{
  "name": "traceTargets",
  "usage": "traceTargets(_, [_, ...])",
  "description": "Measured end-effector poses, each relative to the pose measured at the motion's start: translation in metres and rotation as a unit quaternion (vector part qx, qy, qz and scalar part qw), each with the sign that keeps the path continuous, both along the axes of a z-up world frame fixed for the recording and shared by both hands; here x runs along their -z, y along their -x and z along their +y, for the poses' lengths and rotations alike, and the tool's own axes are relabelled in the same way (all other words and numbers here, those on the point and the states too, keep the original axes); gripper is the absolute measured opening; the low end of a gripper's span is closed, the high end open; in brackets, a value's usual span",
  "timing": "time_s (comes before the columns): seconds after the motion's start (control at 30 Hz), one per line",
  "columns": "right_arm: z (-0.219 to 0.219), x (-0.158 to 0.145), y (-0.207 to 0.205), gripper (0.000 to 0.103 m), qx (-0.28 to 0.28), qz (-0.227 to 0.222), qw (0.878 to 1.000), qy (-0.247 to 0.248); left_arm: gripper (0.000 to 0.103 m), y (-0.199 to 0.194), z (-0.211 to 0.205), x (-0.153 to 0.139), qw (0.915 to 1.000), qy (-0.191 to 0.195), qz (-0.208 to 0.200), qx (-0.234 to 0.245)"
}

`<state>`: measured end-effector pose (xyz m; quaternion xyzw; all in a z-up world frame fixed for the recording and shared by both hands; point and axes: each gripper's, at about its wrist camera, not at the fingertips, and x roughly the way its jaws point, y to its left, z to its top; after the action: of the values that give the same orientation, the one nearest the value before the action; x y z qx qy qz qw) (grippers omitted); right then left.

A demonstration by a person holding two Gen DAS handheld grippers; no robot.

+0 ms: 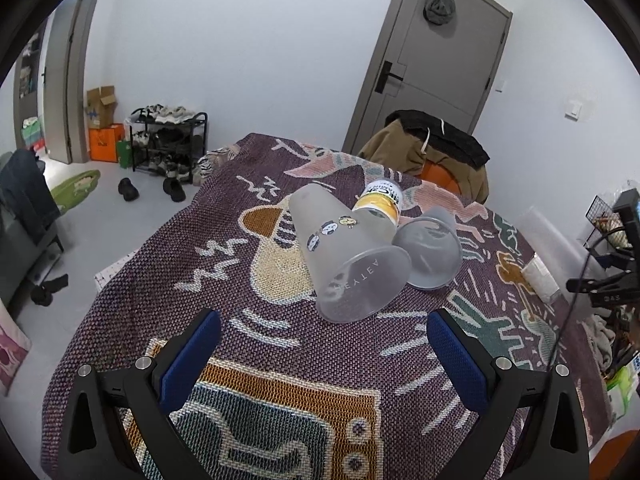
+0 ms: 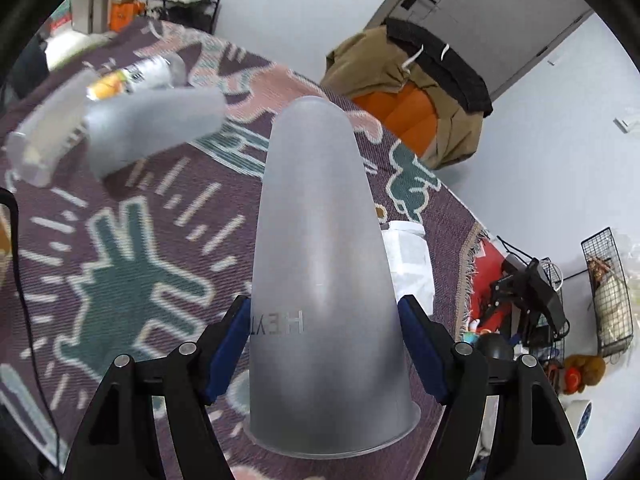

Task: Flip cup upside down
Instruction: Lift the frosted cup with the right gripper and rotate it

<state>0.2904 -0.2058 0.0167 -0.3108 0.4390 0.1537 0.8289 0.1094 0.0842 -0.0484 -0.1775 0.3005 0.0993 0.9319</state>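
My right gripper (image 2: pixel 324 312) is shut on a frosted grey cup (image 2: pixel 320 248), pads on its sides near the rim; the rim faces me and its base points away over the patterned cloth (image 2: pixel 132 280). In the left wrist view, my left gripper (image 1: pixel 324 332) is open and empty, just short of a frosted cup with stickers (image 1: pixel 344 256) that lies on its side with its mouth toward me. A second frosted cup (image 1: pixel 430 248) lies on its side to its right. Both lying cups also show blurred in the right wrist view (image 2: pixel 152 128).
A yellow-labelled bottle (image 1: pixel 380 200) lies behind the two cups. A small white container (image 1: pixel 540 280) stands near the table's right edge, also in the right wrist view (image 2: pixel 408 264). A chair with a brown jacket (image 1: pixel 432 148) stands at the far side. Wire baskets and clutter (image 2: pixel 608 292) are on the right.
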Motion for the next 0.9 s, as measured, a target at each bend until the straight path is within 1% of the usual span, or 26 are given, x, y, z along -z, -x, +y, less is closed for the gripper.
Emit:
traceTargets(0.13, [-0.004,-0.017,0.016,0.074,0.006,-0.001,0.999,-0.052,0.103,0.009,0.003,-0.001,0.9999,0.014,-0.009,-0.003])
traceTargets(0.23, [-0.012,-0.027,0.030,0.074,0.016,-0.004,0.995,-0.097,0.103,0.016,0.005,0.000,0.9996,0.024,-0.012,-0.003])
traceTargets(0.33, [-0.018,-0.032,0.048,0.074,0.024,0.004,0.988,-0.150,0.103,0.018,0.007,0.002,0.9996,0.029,-0.009,0.000])
traceTargets(0.43, [-0.017,-0.035,0.071,0.074,0.018,0.014,0.981,-0.195,0.103,0.022,0.010,0.004,0.9993,0.036,-0.008,0.002])
traceTargets(0.57, [-0.013,-0.033,0.098,0.074,0.007,0.024,0.971,-0.236,0.103,0.028,0.011,0.006,0.9991,0.040,-0.003,0.012])
traceTargets(0.73, [-0.001,-0.016,0.123,0.074,0.000,0.045,0.965,-0.258,0.103,0.036,0.010,0.004,0.9988,0.041,0.000,0.026])
traceTargets(0.8, [-0.001,-0.008,0.130,0.074,0.008,0.061,0.958,-0.280,0.103,0.040,0.009,0.004,0.9990,0.031,0.002,0.033])
traceTargets(0.9, [0.002,0.002,0.139,0.074,0.014,0.091,0.944,-0.318,0.103,0.049,0.006,0.005,0.9988,0.017,0.009,0.045])
